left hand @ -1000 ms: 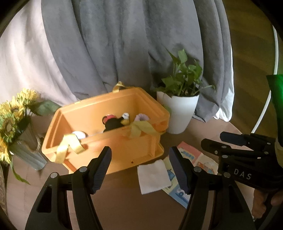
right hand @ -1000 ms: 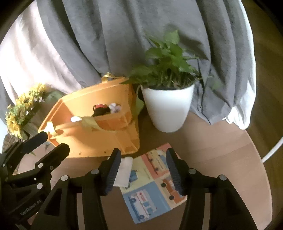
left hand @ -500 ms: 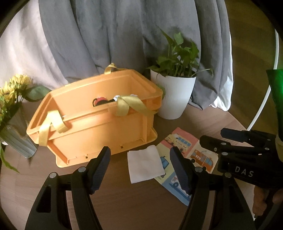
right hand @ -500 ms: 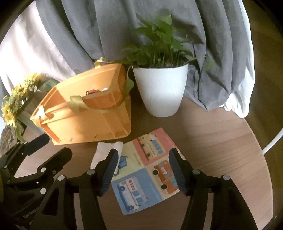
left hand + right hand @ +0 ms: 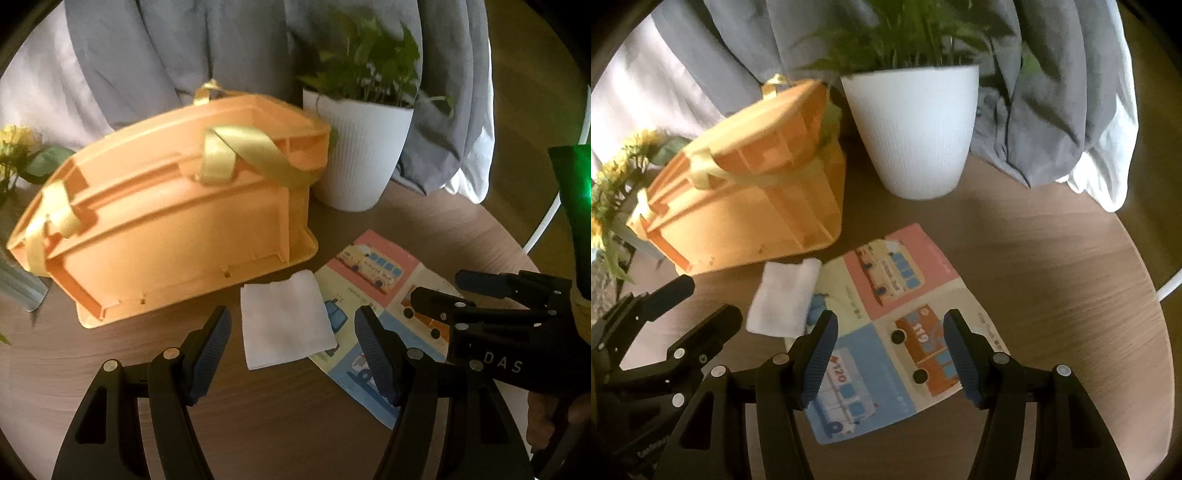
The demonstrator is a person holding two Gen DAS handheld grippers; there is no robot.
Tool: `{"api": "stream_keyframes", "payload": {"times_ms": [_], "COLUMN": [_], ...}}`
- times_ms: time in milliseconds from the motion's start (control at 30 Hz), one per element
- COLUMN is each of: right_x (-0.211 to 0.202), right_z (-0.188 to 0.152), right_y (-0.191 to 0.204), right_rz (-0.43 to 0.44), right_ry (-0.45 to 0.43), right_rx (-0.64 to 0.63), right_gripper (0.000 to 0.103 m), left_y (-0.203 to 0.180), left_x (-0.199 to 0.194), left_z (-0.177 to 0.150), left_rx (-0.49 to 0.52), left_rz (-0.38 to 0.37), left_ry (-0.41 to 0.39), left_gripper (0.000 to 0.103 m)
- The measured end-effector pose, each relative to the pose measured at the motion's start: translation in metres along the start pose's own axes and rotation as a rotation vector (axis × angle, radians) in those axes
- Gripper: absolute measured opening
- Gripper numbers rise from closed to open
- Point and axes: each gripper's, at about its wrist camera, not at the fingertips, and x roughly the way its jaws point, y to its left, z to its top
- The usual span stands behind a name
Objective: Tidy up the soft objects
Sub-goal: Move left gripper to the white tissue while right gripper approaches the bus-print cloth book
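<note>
**Cloth lies flat by the orange bin, both grippers open above the table**

Cloth first: a small white folded cloth (image 5: pixel 286 318) lies flat on the round wooden table (image 5: pixel 1052 258), just in front of the orange bin (image 5: pixel 177 236), near its right-hand corner. Its right edge overlaps a picture sheet (image 5: pixel 897 332) printed with cartoon buses, which spreads away from the bin towards the table's front.

The bin has yellow ribbon handles (image 5: pixel 240 155) looped over its rim. From this low angle I cannot see what is inside it. Just right of the bin stands a white ribbed pot (image 5: pixel 912 129) with a green plant, and to the bin's left there are yellow flowers (image 5: pixel 613 184). Grey fabric (image 5: pixel 177 55) hangs behind the bin.

The left gripper (image 5: pixel 291 354) hangs over the cloth's near edge with its jaws apart and nothing between the pads; the cloth sits in line with the gap, apart from both pads. The right gripper (image 5: pixel 886 354) is over the picture sheet, further from the bin, jaws likewise spread and empty.
</note>
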Motion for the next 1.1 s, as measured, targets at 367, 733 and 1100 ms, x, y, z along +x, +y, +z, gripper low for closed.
{"api": "stream_keyframes", "payload": {"times_ms": [367,733,1100], "right_x": [0.039,0.036,0.012], "right_z": [-0.002,-0.018,-0.046], "right_y": [-0.005,-0.006,-0.013], "right_rz": [-0.007,-0.088,-0.165], "right_ry": [0.087,0.019,-0.123], "right_rx": [-0.021,0.019,0.146], "right_gripper": [0.073,0.074,0.074], "left_y": [0.004,0.004,-0.002], "left_x": [0.036,0.052,0.038], "left_z": [-0.002,-0.001,-0.003], "left_rx": [0.025,0.023,0.051], "left_rz": [0.001,-0.014,-0.005], "left_ry": [0.064,0.074,0.042], "left_gripper": [0.069,0.069,0.069]}}
